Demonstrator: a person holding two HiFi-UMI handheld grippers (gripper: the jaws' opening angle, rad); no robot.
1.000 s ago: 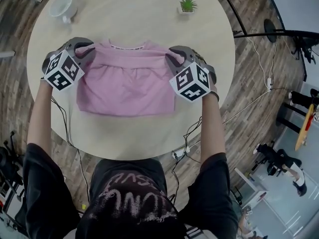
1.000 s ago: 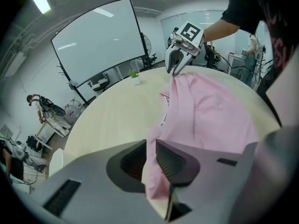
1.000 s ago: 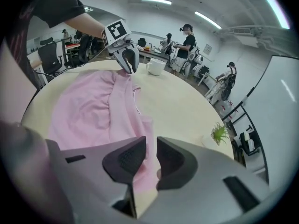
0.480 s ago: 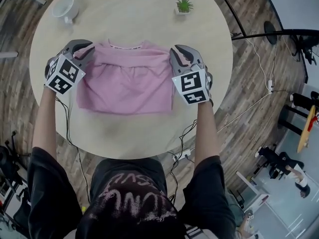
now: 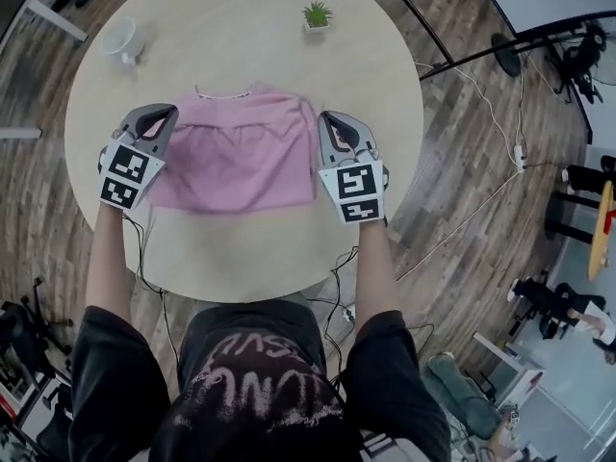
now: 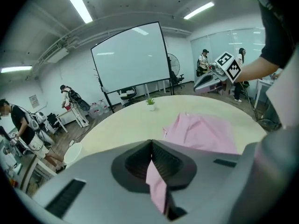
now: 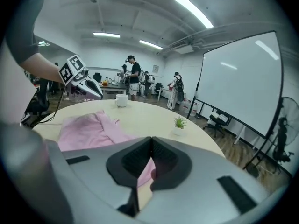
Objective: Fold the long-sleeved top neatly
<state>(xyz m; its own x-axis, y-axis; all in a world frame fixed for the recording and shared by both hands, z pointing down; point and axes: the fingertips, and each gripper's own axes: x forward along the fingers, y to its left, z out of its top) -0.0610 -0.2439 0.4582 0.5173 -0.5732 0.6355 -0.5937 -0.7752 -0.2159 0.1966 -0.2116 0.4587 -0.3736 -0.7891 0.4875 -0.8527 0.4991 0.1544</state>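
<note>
The pink long-sleeved top (image 5: 231,152) lies partly folded on the round table (image 5: 241,248), neckline at the far side. My left gripper (image 5: 166,114) is at the top's far left corner and my right gripper (image 5: 325,121) at its far right corner. Both pairs of jaws have just been closing, with cloth between them. In the left gripper view, a pink fold (image 6: 156,185) is pinched in the shut jaws of the left gripper (image 6: 152,146). In the right gripper view, pink cloth (image 7: 142,174) hangs from the shut right gripper (image 7: 151,143). The top's corners are raised off the table.
A white cup (image 5: 122,38) stands at the table's far left and a small potted plant (image 5: 316,15) at the far right. Cables trail off the near edge onto the wooden floor. People, chairs and a projection screen (image 6: 131,57) stand around the room.
Both grippers have shut on the top's far corners and risen, drawing back toward the person. The cloth at those corners has come up with them.
</note>
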